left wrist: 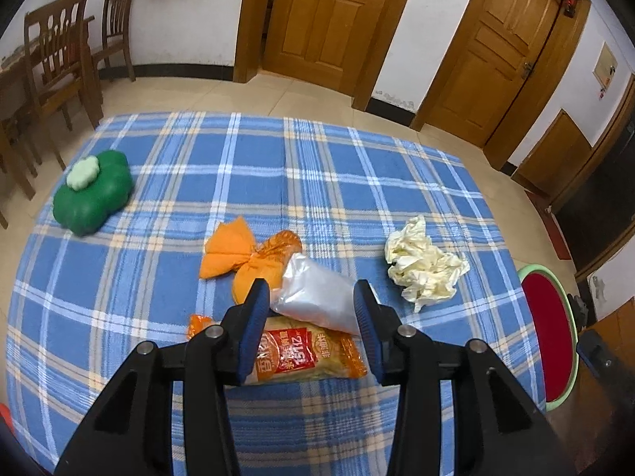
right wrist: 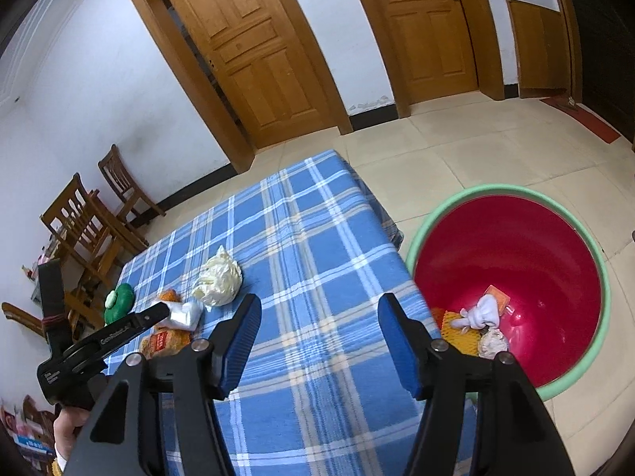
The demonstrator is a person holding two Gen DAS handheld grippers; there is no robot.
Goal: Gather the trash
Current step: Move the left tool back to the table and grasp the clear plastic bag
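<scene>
Left gripper (left wrist: 311, 297): fingers spread, straddling a silver foil bag (left wrist: 317, 297) lying atop a printed snack wrapper (left wrist: 305, 355). Likely light, crinkly, slippery; best pinched across its flat middle. Right gripper (right wrist: 319, 341): spread, empty; red bin (right wrist: 555, 246) just to its right.

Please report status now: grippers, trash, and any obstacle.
Left gripper open, jaws astride clear bag. Right gripper open, empty, near bin. Wrappers, tissue wad on table. Nothing blocking.

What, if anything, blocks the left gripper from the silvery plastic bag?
Nothing visible. The left gripper is open, its fingers either side of the silvery plastic bag, which lies over the orange wrapper and snack packet.
</scene>
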